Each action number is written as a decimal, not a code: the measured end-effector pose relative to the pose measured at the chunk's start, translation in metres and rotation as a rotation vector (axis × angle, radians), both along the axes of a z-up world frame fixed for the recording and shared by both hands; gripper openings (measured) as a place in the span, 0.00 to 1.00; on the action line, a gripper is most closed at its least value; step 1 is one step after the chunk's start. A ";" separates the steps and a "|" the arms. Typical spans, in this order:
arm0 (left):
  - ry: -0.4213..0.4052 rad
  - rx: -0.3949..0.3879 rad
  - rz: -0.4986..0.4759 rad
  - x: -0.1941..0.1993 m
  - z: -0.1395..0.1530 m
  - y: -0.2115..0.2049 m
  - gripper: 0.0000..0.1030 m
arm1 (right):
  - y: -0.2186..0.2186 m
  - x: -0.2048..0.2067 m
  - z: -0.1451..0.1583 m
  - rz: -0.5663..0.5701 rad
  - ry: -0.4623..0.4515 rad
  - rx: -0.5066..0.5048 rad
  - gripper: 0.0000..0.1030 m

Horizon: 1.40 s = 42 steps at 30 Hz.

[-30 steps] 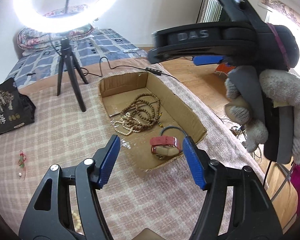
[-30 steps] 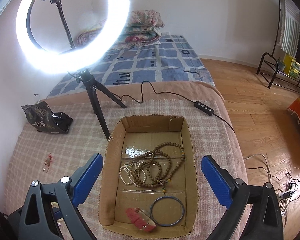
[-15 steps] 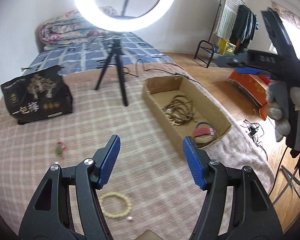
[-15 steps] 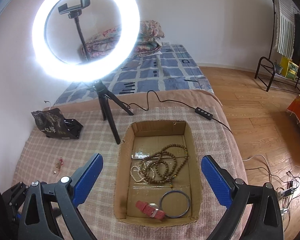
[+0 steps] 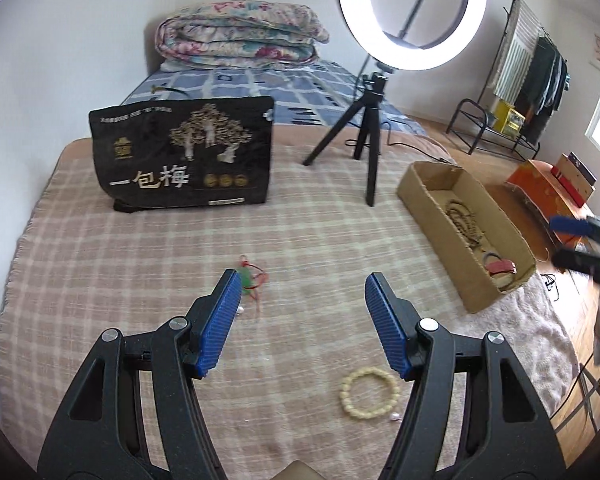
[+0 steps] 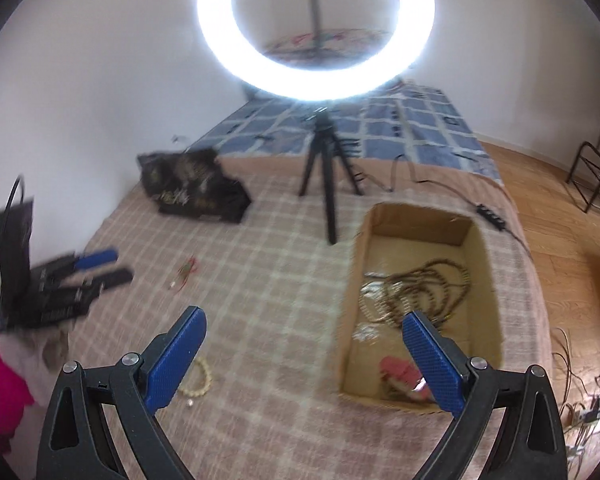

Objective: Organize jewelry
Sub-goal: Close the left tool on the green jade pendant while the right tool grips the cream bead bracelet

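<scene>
A cardboard box (image 5: 440,216) (image 6: 480,248) on the checked blanket holds brown bead strands (image 6: 428,292), a red strap (image 6: 398,370) and other pieces. A cream bead bracelet (image 5: 370,392) (image 6: 200,380) lies on the blanket, below and between my left gripper's fingers. A red-and-green charm (image 5: 252,276) (image 6: 186,270) lies by the left fingertip (image 5: 224,320). My left gripper (image 5: 304,292) is open and empty above the blanket; it also shows in the right wrist view (image 6: 100,266). My right gripper (image 6: 304,332) is open and empty, near the box's left wall.
A ring light on a black tripod (image 5: 364,140) (image 6: 324,160) stands behind the box, its cable (image 6: 440,184) trailing right. A black printed bag (image 5: 184,160) (image 6: 192,184) stands at the back left. A small pearl (image 5: 395,416) lies by the bracelet. The bed edge drops to wooden floor on the right.
My left gripper has swung left, away from the box, and now points at the blanket with the charm and bracelet. My right gripper has swung left too; the box is now to its right.
</scene>
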<state>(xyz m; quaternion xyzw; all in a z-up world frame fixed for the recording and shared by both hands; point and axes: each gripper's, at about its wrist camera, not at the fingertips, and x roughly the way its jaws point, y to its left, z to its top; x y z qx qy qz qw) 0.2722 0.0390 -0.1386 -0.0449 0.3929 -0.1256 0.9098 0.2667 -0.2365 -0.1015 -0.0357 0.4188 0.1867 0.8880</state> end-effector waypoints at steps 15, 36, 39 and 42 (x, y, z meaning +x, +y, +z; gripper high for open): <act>0.105 -0.012 0.038 0.043 -0.051 0.025 0.50 | 0.073 -0.023 -0.086 0.186 0.141 -0.084 0.83; 0.219 0.106 0.041 0.093 -0.117 0.006 0.29 | 0.107 -0.002 -0.140 0.264 0.249 -0.088 0.54; 0.214 0.112 0.040 0.094 -0.117 0.005 0.28 | 0.112 -0.001 -0.145 0.283 0.262 -0.092 0.48; 0.211 0.111 0.040 0.098 -0.119 0.004 0.23 | 0.117 0.000 -0.149 0.292 0.267 -0.104 0.43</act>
